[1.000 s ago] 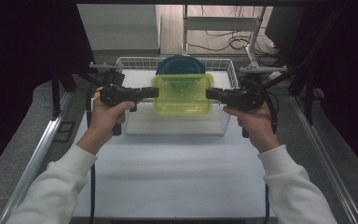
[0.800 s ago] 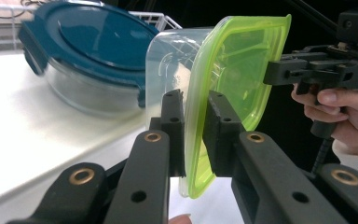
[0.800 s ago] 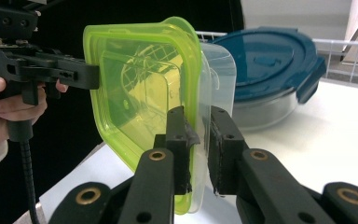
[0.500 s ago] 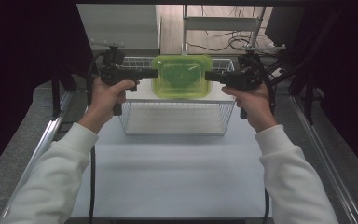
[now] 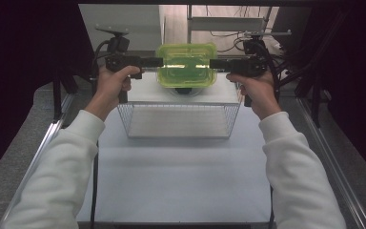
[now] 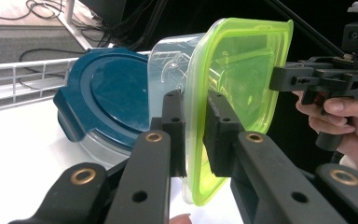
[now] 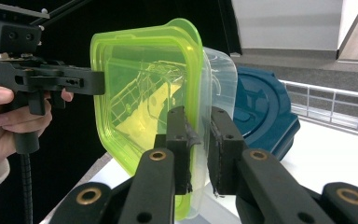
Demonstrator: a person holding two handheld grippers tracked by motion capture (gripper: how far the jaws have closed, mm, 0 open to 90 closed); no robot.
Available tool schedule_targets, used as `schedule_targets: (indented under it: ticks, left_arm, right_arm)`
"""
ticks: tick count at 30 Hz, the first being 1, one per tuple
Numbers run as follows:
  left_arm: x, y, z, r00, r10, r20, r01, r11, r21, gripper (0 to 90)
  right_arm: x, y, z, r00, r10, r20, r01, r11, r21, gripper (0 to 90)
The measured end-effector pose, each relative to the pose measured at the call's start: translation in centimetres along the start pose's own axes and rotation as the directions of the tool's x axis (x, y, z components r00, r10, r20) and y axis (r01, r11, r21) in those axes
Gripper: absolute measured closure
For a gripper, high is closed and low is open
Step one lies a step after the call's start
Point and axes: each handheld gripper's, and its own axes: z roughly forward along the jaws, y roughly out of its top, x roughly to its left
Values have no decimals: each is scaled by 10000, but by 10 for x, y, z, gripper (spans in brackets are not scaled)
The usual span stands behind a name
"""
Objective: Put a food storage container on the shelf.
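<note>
Two tools, left tool (image 5: 159,62) and right tool (image 5: 213,63), clamp the green-lidded container (image 5: 187,66) aloft.

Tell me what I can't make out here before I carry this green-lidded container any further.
- Blue-lidded container: in the high view, almost all hidden beneath the green-lidded container.
- Inside of the green-lidded container: both gripper views blurred by glare on the clear walls, so contents cannot be told.
- Left gripper and right gripper: the container's rim hides the pad faces.
- Wire basket: back wall hidden behind the held container in the high view.
</note>
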Motion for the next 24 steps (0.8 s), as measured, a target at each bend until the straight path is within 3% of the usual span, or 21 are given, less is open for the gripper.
schedule_targets:
  ticks: [7,12,14,19,22,24]
  left_arm:
    - [10,13,5,9995,-317,33,316,9992,244,800]
    - [26,15,13,9950,-1002,-14,1001,9931,608,800]
    - [29,15,16,9933,-1156,-21,1156,9918,540,801]
    - [32,19,22,9912,-1314,-152,1318,9906,360,798]
    - [36,20,25,9839,-1782,-116,1784,9835,286,795]
    - [39,21,27,9810,-1935,-108,1937,9809,190,795]
  right_arm:
    - [-5,9,7,9992,410,13,-410,9990,191,792]
    - [-14,14,17,9961,882,34,-883,9946,541,790]
    - [-19,14,22,9934,1143,66,-1145,9902,798,790]
    - [-30,16,29,9853,1709,85,-1710,9815,861,788]
    - [-39,16,33,9746,2235,-116,-2217,9714,848,780]
    - [-43,16,35,9722,2333,-186,-2310,9694,827,773]
